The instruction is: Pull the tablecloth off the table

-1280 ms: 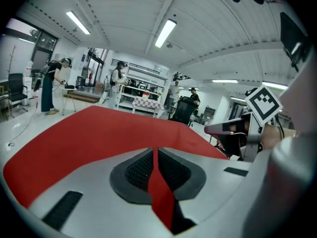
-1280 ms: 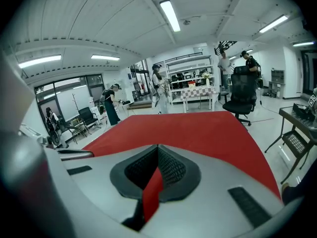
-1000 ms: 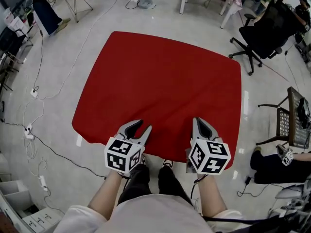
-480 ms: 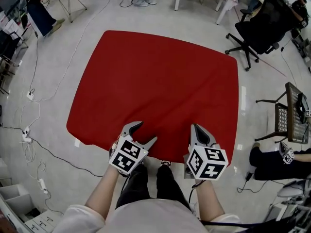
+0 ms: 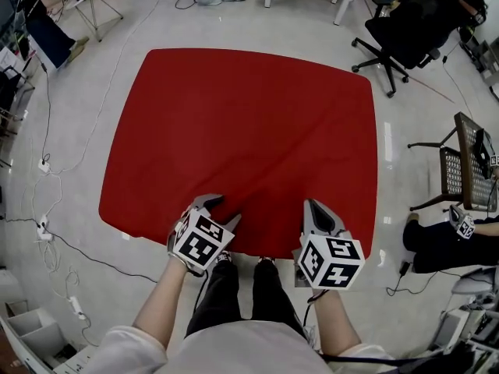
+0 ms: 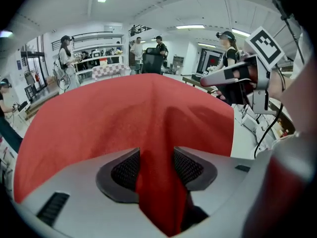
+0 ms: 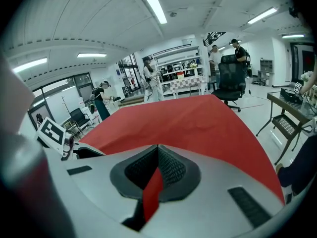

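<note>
1. Red cloth (image 5: 249, 131) lies spread over the table, covering the whole top. Far & side edges are flat, and creases fan out from the near edge where both grippers sit.
2. L gripper (image 5: 221, 209) is at the near edge, left of centre, pointing down & away from the person. Its marker cube (image 5: 201, 242) is tilted.
3. In the L gripper view, a thick upright fold of cloth fills the gap betw. the L jaws. Both pads (image 6: 126, 170) touch the fold. The jaws have just been closing on it and stand fairly wide around the bunch. A ridge of cloth runs from the jaws across the top.
4. R gripper (image 5: 313, 206) is at the near edge, right of centre, well apart from the L one. Its cube (image 5: 330, 259) faces up.
5. In the R gripper view, the R jaws are closed tight, pinching a thin strip of cloth. The strip hangs down behind the pads (image 7: 171, 167).
6. The person's legs (image 5: 234, 287) stand just at the near edge, betw. the two grippers.
7. A black chair (image 5: 405, 33) stands on the floor beyond the far right corner, apart from the cloth. Cables (image 5: 54, 162) trail on the floor at left.
</note>
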